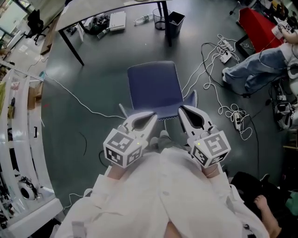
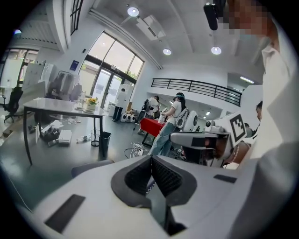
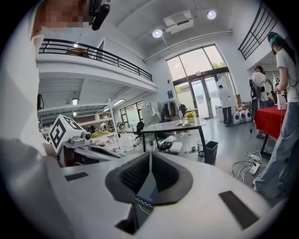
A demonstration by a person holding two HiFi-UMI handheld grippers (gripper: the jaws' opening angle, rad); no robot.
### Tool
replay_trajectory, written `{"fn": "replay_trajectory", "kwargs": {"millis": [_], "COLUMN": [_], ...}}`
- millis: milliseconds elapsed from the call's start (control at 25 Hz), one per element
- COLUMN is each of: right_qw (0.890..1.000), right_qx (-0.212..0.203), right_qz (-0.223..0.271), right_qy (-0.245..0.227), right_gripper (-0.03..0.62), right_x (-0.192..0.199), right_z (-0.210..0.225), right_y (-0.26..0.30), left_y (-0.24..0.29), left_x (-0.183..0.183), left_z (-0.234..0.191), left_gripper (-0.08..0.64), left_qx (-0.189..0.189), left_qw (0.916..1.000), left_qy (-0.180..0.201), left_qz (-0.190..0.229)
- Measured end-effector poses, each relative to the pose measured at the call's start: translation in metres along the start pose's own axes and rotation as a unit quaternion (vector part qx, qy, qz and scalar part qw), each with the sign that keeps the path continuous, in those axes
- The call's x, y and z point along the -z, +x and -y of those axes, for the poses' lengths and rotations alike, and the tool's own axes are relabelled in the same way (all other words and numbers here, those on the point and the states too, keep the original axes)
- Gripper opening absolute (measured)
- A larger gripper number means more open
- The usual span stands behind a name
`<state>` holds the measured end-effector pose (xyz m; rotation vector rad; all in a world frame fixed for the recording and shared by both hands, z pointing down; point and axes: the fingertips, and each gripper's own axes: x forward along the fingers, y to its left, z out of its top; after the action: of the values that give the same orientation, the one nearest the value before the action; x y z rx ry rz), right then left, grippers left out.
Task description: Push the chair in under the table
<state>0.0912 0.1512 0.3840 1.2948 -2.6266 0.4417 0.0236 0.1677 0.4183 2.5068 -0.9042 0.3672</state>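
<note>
Two grippers: the left gripper [image 1: 153,115] and the right gripper [image 1: 181,108] are held side by side. Each has its jaws pressed together with nothing between them, and their tips are at the near edge of the chair's back.
Chair: the blue chair [image 1: 155,86] stands directly ahead of both grippers, out on the grey floor [image 1: 107,74] and apart from the table.
Table: the pale table [image 1: 88,13] on black legs is well ahead of the left gripper and off to its left.
In the way: a white cable [image 1: 74,97] crosses the floor to the left of the left gripper and runs in toward the chair's near left corner. A stretch of floor lies between the chair's far edge and the table.
Under the table: a white box [image 1: 117,21], a bottle [image 1: 143,19] and dark clutter.
Containers: a black bin [image 1: 175,22] and a wire basket [image 1: 159,22] stand side by side beyond the chair, by a table leg. Their contents cannot be made out.
Right of the right gripper: tangled white cords [image 1: 235,114], a power strip [image 1: 226,56] and a seated person's legs [image 1: 253,69].
Left of the left gripper: white shelving [image 1: 18,139].
</note>
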Motion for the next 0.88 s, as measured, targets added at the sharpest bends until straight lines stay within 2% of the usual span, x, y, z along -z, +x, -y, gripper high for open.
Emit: {"fn": "replay_trajectory", "kwargs": {"millis": [520,720,880], "right_qw": [0.998,0.996,0.992], "right_qx": [-0.027,-0.029,-0.05], "right_qz": [-0.04,-0.069,-0.094], "right_qy": [-0.031,-0.052,-0.063], "right_gripper": [0.04,0.04,0.04], "right_x": [0.025,0.043,0.055], "right_z": [-0.006,-0.007,-0.014], "right_y": [0.006,0.004,0.006], "left_y": [0.004,0.003,0.002], "left_x": [0.026,0.038,0.049], "left_z": [-0.003,-0.013,-0.02], "left_gripper": [0.015,0.015,0.017], "left_qx": [-0.01,-0.034,-0.043], "left_qw": [0.9993,0.9979,0.9964], "left_qy": [0.009,0.004,0.004], "left_qz": [-0.035,-0.055,-0.073]}}
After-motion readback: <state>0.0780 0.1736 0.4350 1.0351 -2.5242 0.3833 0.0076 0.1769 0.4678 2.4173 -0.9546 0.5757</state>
